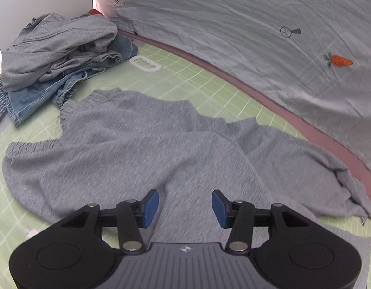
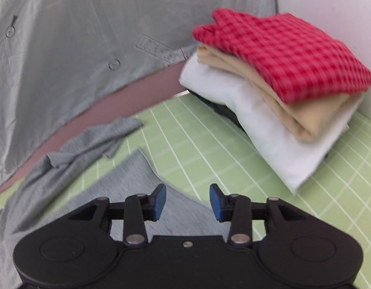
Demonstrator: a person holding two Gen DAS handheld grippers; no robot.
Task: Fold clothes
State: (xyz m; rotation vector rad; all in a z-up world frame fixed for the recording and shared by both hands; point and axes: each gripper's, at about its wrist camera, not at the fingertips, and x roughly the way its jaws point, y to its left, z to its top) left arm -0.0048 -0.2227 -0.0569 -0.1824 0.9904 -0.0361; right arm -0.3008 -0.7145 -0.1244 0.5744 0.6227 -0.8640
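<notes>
A grey knit sweater [image 1: 142, 144] lies spread on the green grid mat [image 1: 209, 84], one sleeve bunched at the right. My left gripper [image 1: 185, 207] is open and empty just above the sweater's near part. In the right wrist view the sweater's edge [image 2: 127, 178] and a sleeve [image 2: 99, 137] lie at the left. My right gripper [image 2: 187, 201] is open and empty over the sweater's corner and the mat [image 2: 209, 144].
A heap of unfolded grey and denim clothes [image 1: 60, 60] sits at the far left. A folded stack, red checked on beige on white [image 2: 277, 91], stands at the right. A grey sheet backdrop [image 1: 257, 36] with a pink border rises behind the mat.
</notes>
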